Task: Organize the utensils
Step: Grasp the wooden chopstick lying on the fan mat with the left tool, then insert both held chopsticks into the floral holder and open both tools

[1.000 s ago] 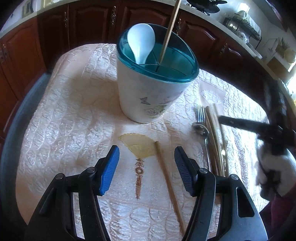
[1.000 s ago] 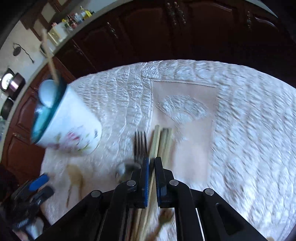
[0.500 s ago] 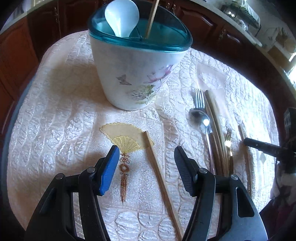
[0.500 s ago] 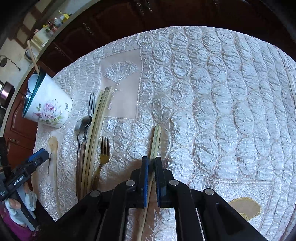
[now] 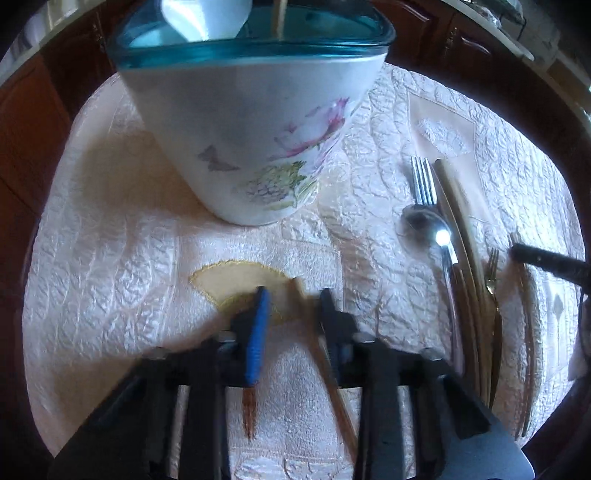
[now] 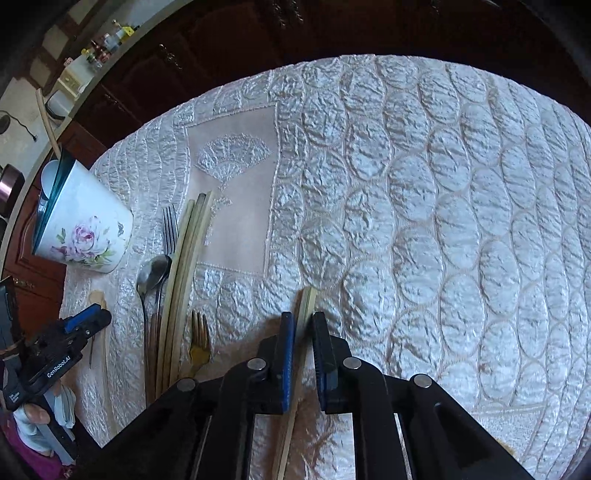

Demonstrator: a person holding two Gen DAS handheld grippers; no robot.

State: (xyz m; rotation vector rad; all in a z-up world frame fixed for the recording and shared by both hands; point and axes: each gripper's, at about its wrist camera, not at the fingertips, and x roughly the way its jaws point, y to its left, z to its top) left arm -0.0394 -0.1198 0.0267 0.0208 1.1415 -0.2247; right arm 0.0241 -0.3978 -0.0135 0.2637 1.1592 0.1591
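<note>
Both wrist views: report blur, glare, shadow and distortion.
Left wrist: left gripper motion-blurred, glare spot on the spoon, utensil holder shading the cloth to its left, table edge bowed. Right wrist: mostly sharp, tablecloth shiny, rim bulged, corners vignetted.

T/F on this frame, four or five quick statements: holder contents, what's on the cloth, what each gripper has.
1. The floral utensil holder stands upright on the tablecloth. True.
2. The holder is empty. False: a white spoon and a wooden chopstick stick out of it.
3. The right gripper is shut on a chopstick. True.
4. A silver fork and a silver spoon lie on the cloth beside the holder. True.
5. The left gripper is over bare cloth, nothing between its fingers. False: its jaws are closing with a single chopstick between them.
</note>
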